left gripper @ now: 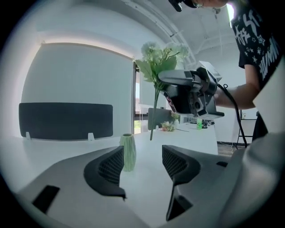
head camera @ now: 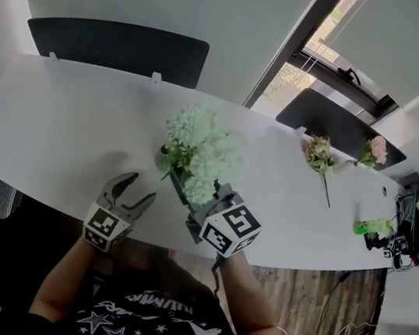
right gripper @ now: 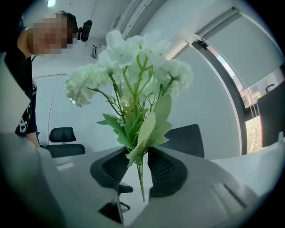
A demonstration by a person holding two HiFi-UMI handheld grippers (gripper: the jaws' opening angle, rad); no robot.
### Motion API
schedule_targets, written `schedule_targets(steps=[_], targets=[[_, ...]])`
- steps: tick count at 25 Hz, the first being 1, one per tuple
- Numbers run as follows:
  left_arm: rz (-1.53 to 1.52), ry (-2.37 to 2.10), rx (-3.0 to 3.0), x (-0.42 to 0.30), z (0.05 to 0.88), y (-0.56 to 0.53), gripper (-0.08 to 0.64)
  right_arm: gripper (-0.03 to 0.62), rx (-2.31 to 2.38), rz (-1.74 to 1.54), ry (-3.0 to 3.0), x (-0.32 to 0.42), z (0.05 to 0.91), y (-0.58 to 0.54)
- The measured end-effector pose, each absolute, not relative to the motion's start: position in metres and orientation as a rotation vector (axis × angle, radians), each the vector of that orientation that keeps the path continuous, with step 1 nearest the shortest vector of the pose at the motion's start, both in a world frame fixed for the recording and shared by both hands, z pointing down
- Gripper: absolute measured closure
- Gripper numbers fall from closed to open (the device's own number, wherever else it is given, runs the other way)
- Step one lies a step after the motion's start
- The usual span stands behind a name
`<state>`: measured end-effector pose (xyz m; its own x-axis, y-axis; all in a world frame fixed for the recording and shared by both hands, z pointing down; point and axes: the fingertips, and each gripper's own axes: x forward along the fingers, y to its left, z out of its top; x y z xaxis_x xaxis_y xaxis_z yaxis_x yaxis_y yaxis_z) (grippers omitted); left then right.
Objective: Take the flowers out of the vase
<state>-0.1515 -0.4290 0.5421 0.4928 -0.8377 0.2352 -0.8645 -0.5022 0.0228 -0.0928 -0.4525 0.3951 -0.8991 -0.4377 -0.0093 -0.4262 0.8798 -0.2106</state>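
— What is the room like, left to right?
— A long white surface (head camera: 43, 121) carries a dark screen (head camera: 118, 46) on its far edge at 11 o'clock. There is a window (head camera: 322, 50) at 1 o'clock and wooden floor (head camera: 330, 300) at 5 o'clock.

— And on the surface?
— The left gripper (head camera: 140, 190) has its fingers spread with nothing between them. The green vase (left gripper: 128, 152) stands just beyond, its mouth bare. The white flowers (head camera: 200, 149) hang in the air clear of it, stems pinched by the right gripper (right gripper: 141, 167). Pink flowers (head camera: 320, 157) lie at 3 o'clock, well apart.

— Anything hard to see?
— In the head view the blooms hide the right fingers, and the vase is hard to pick out. The gear (head camera: 411, 230) at far right is too small to tell.
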Motion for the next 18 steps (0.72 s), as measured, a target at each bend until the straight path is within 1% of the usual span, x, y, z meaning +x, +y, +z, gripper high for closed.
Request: schedule_targets(steps=[6,11,15,18], targets=[[0.194,-1.498,2.624,-0.149,0.509,-0.383,0.292,0.477,-0.726,-0.336,2.983,-0.082,0.400,-0.409],[0.151,-1.502,2.657,-0.150,0.491,-0.340,0.338,0.480,-0.782,-0.357,2.993,-0.078,0.409,-0.373],[0.125,-1.473,2.677,-0.149,0.485,-0.309,0.408,0.485,-0.824,-0.384,2.983,-0.079,0.413,-0.345],[0.144,-1.432,2.687,-0.146,0.487,-0.289,0.417,0.491,-0.867,-0.398,2.992,-0.078,0.419,-0.323]])
